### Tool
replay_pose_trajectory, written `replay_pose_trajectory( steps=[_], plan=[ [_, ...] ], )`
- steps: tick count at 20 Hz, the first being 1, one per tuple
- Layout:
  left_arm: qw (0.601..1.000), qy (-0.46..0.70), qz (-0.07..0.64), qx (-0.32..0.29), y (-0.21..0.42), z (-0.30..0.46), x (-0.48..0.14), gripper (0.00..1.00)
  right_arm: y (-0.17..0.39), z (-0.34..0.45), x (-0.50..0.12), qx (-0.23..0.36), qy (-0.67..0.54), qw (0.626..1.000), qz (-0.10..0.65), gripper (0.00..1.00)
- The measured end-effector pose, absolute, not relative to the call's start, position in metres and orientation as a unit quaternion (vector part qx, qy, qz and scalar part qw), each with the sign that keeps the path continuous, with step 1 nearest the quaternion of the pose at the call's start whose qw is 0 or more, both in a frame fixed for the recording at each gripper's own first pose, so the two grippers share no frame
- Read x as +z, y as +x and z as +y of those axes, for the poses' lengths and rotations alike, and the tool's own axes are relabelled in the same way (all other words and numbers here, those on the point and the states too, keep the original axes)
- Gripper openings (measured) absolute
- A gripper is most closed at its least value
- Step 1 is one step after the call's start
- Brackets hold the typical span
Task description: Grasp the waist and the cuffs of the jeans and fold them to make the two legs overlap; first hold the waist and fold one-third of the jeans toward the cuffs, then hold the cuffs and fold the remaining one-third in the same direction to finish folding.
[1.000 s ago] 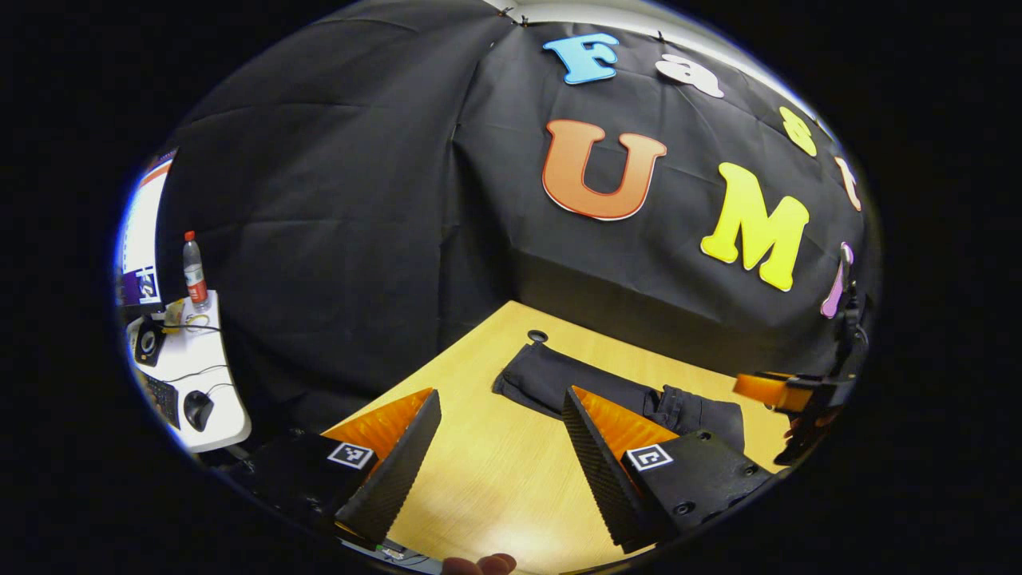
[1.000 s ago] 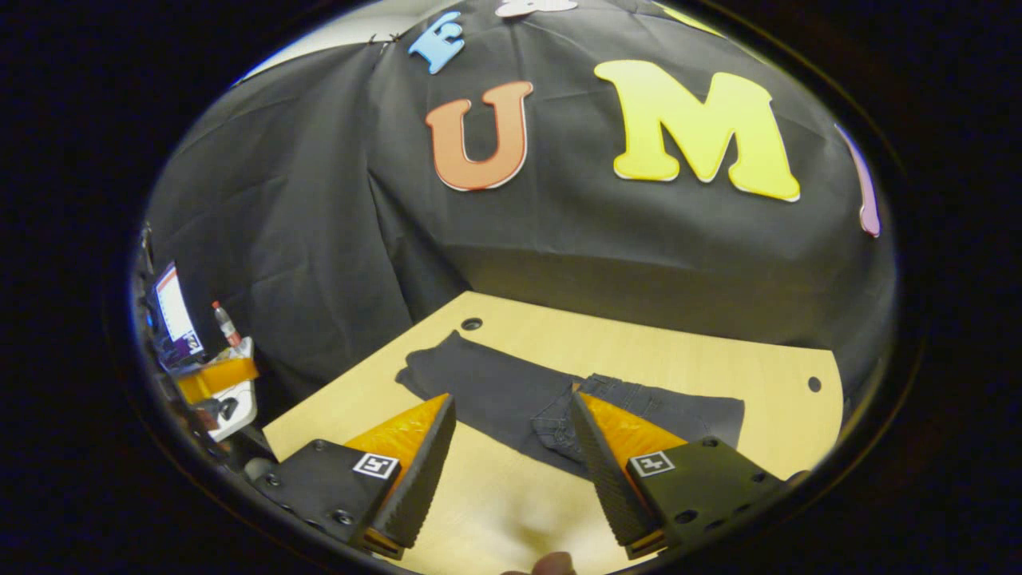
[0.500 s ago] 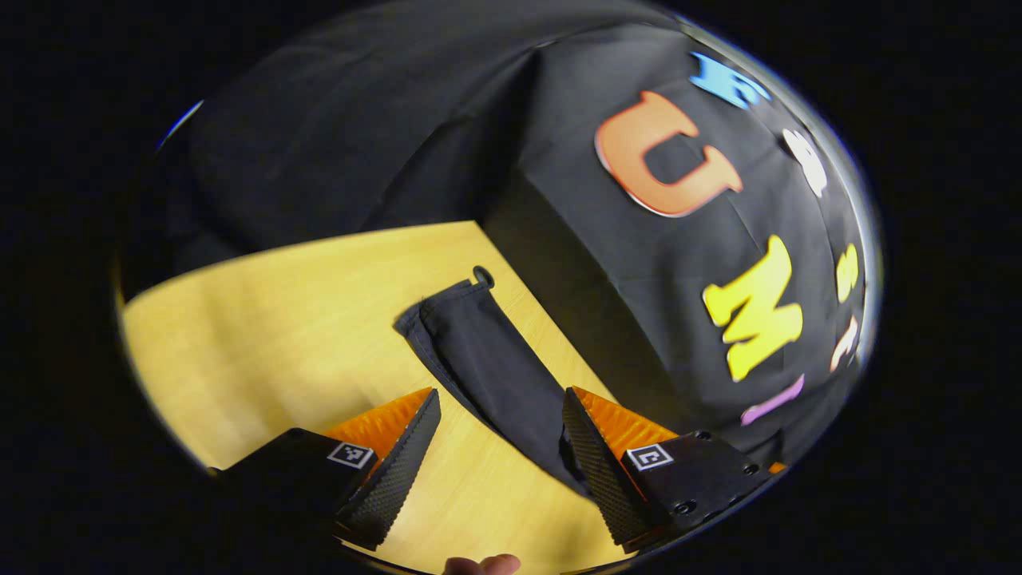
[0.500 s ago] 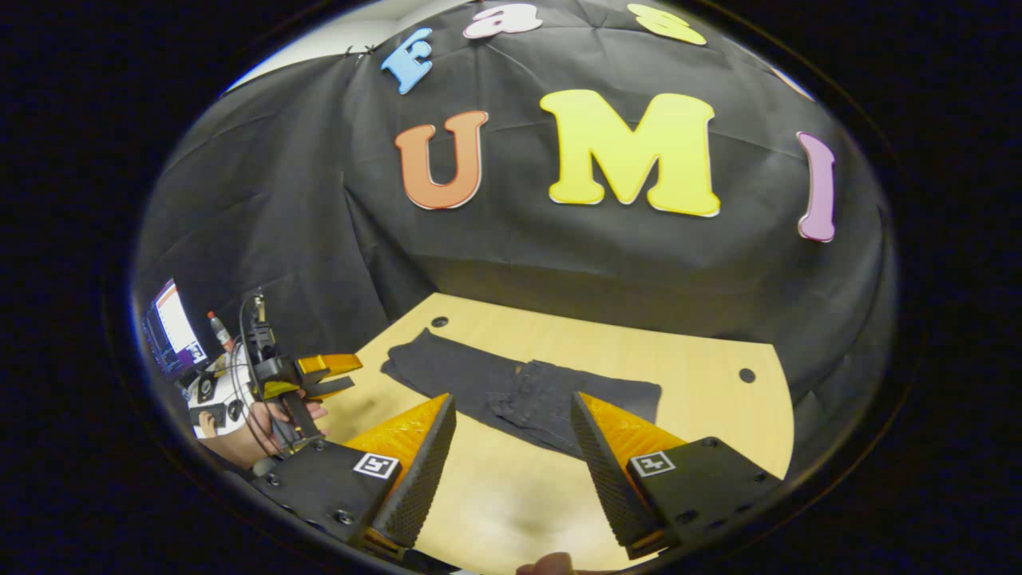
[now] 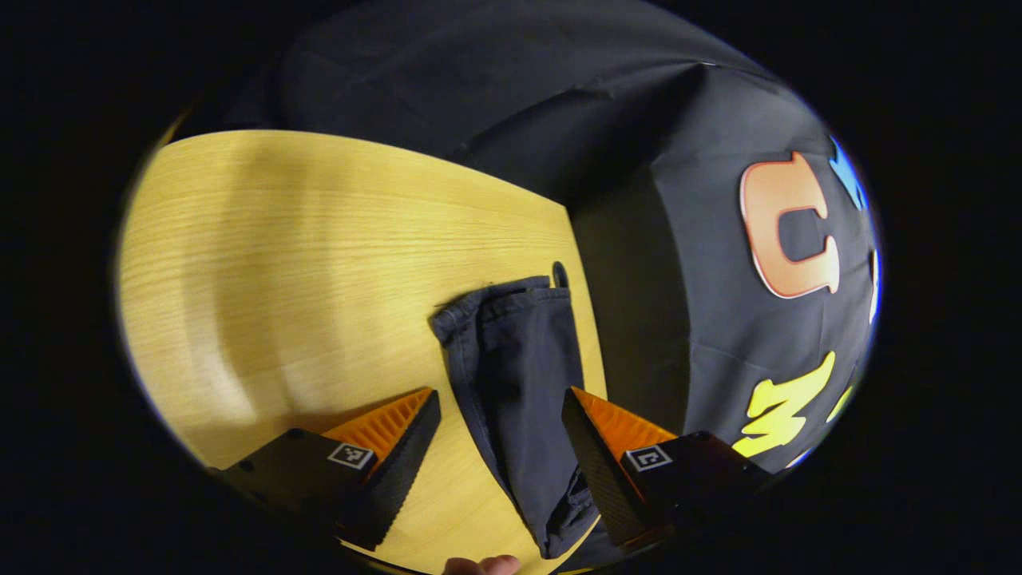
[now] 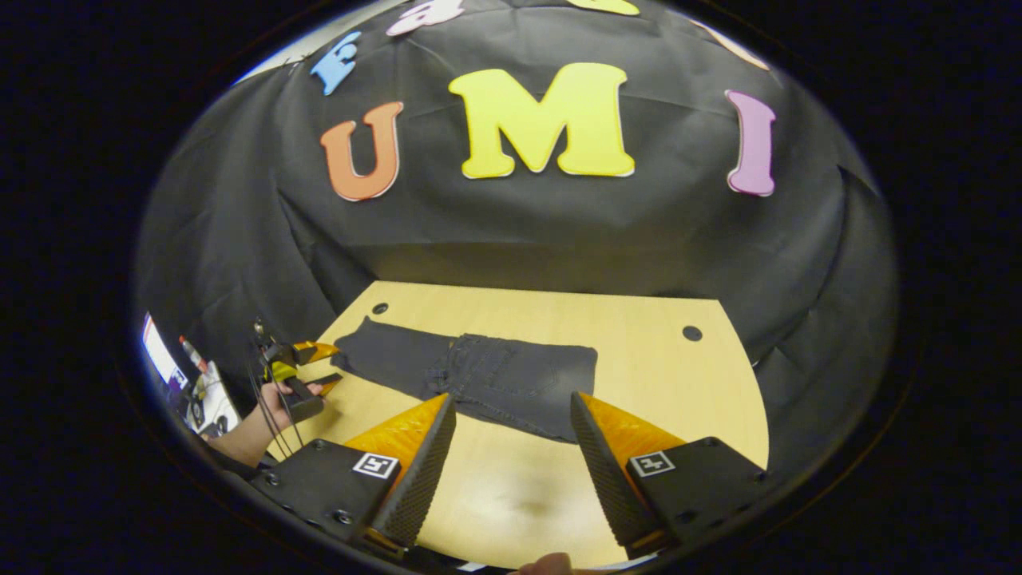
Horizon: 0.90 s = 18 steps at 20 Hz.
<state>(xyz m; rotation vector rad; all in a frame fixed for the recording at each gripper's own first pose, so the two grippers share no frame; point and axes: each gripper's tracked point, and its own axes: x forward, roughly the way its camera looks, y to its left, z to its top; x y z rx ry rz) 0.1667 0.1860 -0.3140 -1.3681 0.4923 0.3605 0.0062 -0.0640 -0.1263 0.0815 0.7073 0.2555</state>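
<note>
Both hand-held grippers hang open above the pale wooden counter (image 6: pixel 639 359), the left hand-held gripper (image 5: pixel 499 455) over the cuff end of the one pair of dark folded denim jeans (image 6: pixel 479 379) lying flat there, the right hand-held gripper (image 6: pixel 511 455) near its waist.

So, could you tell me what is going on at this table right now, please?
A person is folding dark jeans on a wooden table, with a hand-held gripper in each hand. The waist third already lies folded over the legs. The left hand-held gripper is open, its fingers straddling the leg end near the cuffs without gripping. The right hand-held gripper is open too, just short of the folded waist end.
</note>
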Motion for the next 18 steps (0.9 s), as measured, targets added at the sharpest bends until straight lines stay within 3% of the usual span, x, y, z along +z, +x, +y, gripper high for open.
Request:
replay_pose_trajectory(
  steps=[4,8,9,10,11,12,13,14,15,18],
  plan=[
    [0.694,-0.675,0.195,0.159,0.195,0.2,-0.314,0.96,0.006,-0.083,-0.136,0.1,0.049,0.928,0.355,0.87],
    [0.72,-0.651,0.198,0.138,0.216,0.192,-0.318,0.93,0.009,-0.096,-0.147,0.084,0.077,0.922,0.37,0.9],
    [0.724,-0.644,0.204,0.139,0.218,0.193,-0.324,0.92,0.009,-0.098,-0.149,0.082,0.08,0.921,0.372,0.87],
    [0.726,-0.64,0.206,0.143,0.219,0.192,-0.329,0.66,0.01,-0.098,-0.15,0.083,0.081,0.921,0.373,0.87],
    [0.724,-0.642,0.205,0.148,0.218,0.194,-0.334,0.63,0.009,-0.098,-0.15,0.083,0.08,0.921,0.371,0.92],
    [0.722,-0.643,0.206,0.153,0.218,0.195,-0.337,0.6,0.008,-0.098,-0.148,0.084,0.079,0.922,0.369,0.87],
    [0.721,-0.642,0.206,0.159,0.219,0.193,-0.338,0.23,0.005,-0.099,-0.147,0.085,0.076,0.924,0.366,0.87],
    [0.722,-0.642,0.204,0.16,0.221,0.192,-0.336,0.21,0.003,-0.099,-0.145,0.086,0.074,0.925,0.363,0.92],
    [0.726,-0.638,0.203,0.158,0.222,0.191,-0.333,0.17,0.001,-0.1,-0.144,0.087,0.071,0.926,0.36,0.87],
    [0.741,-0.631,0.184,0.136,0.226,0.185,-0.297,0.1,-0.009,-0.106,-0.139,0.084,0.073,0.93,0.35,0.87]
  ],
)
